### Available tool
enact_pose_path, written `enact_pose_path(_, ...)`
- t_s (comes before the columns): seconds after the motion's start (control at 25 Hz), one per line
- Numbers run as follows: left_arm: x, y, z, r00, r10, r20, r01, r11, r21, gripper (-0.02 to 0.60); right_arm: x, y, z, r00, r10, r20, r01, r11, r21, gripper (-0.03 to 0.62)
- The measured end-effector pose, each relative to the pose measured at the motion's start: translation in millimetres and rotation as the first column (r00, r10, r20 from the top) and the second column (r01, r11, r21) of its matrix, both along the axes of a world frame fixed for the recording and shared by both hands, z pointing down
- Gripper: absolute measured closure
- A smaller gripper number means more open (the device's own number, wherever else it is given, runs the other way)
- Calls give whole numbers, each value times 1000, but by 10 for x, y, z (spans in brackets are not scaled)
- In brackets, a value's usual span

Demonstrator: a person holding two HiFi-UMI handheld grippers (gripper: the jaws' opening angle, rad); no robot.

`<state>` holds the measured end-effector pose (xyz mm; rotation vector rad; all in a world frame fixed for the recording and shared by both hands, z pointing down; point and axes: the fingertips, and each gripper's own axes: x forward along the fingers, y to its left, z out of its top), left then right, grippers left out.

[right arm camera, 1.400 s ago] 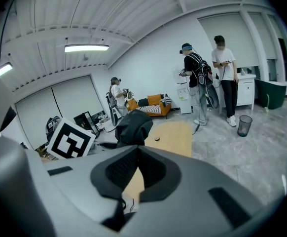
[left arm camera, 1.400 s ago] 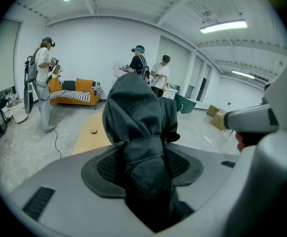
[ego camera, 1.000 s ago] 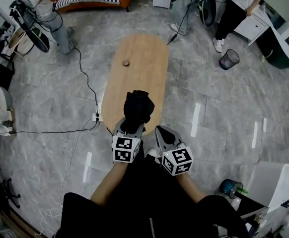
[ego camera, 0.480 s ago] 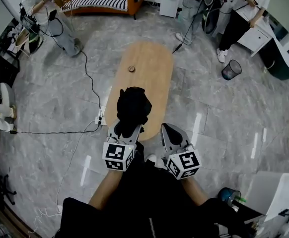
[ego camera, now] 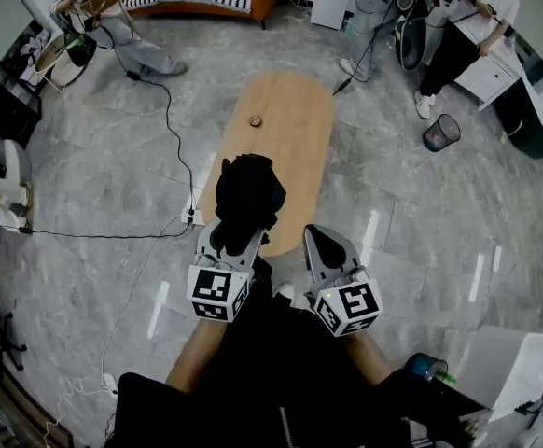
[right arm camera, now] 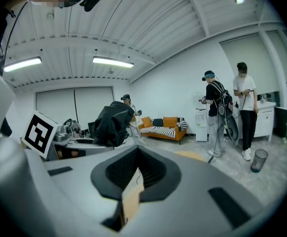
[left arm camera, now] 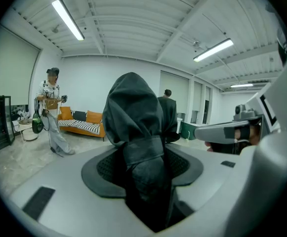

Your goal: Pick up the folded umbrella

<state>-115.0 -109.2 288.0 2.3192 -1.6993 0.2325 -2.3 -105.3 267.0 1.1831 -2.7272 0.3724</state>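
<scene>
On the floor left of the counter, a black cable runs towards its near left edge.

Left hand-held gripper: clenched on the folded umbrella. Its own view shows the two pads pressing either side of the umbrella's strapped neck. The bunched black canopy rises beyond the fingertips, and the lower part passes down between the jaws towards the camera.

Folded umbrella: held in the left hand-held gripper. In the head view it lies over the counter's near end, towards the left edge. In the right gripper view it stands above the left hand-held gripper against wall and ceiling, higher than the tan counter top, so it is off the surface.

A small round object sits on the counter near the far end, on the left side, well apart from the umbrella.

Right hand-held gripper: jaws drawn together at the tips, with nothing gripped; only a sliver of tan counter shows through the slit nearer the camera. It sits just beside the left hand-held gripper, at the counter's near right corner, and does not touch the umbrella.

A dark waste bin stands on the floor well right of the counter.
</scene>
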Motion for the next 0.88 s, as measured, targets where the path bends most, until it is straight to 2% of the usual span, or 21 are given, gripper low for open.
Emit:
enact_pose_path(0.32, -131, 127, 120, 999, -34, -4, 34, 999, -31, 356, -40, 49, 110, 1000, -13, -11, 13, 1000, -26, 585)
enact_pose_path(0.88, -174, 103, 331, 1000, -22, -22, 20, 996, -90, 354, -120, 6, 208, 1000, -23, -20, 22, 999, -48, 585)
